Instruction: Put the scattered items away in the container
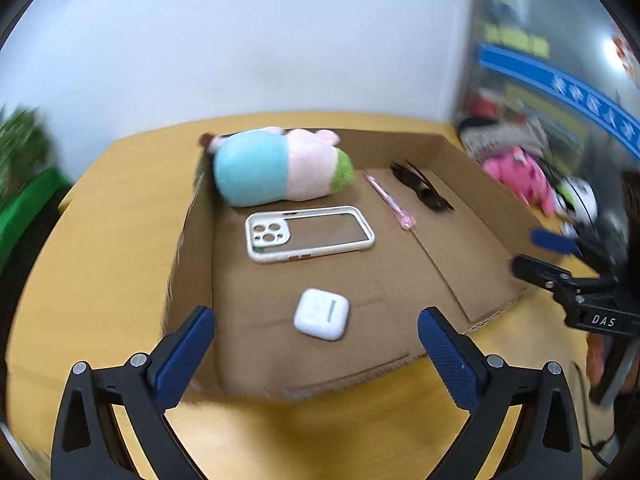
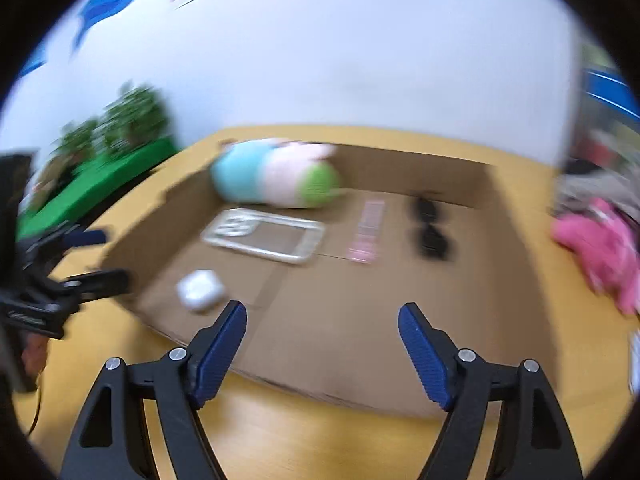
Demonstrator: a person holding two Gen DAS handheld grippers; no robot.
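Left gripper (image 1: 316,326) fingers spread wide, holding nothing, lower frame above white earbud case (image 1: 321,313) in cardboard box (image 1: 460,152) on counter (image 1: 100,240), right gripper (image 2: 322,326) fingers apart, empty, over box's near edge, plush toy (image 1: 280,168), phone case (image 1: 310,233), pink pen (image 1: 390,202), dark clip (image 1: 422,190) inside box at mid-frame.

Shallow open cardboard box (image 1: 472,216) sits on the yellow tabletop, flaps down, five items inside. Plush toy (image 1: 280,168), blue/pink/green, lies on its side at the 11 o'clock corner against the back wall. White phone case (image 1: 310,233) lies flat just in front of it, camera cutouts to the left. White earbud case (image 1: 321,314), closed, lies at 6 o'clock near the front edge. Pink pen (image 1: 390,202) lies right of the plush, running diagonally. Black sunglasses (image 1: 422,190), folded, at 1 o'clock near the right wall.
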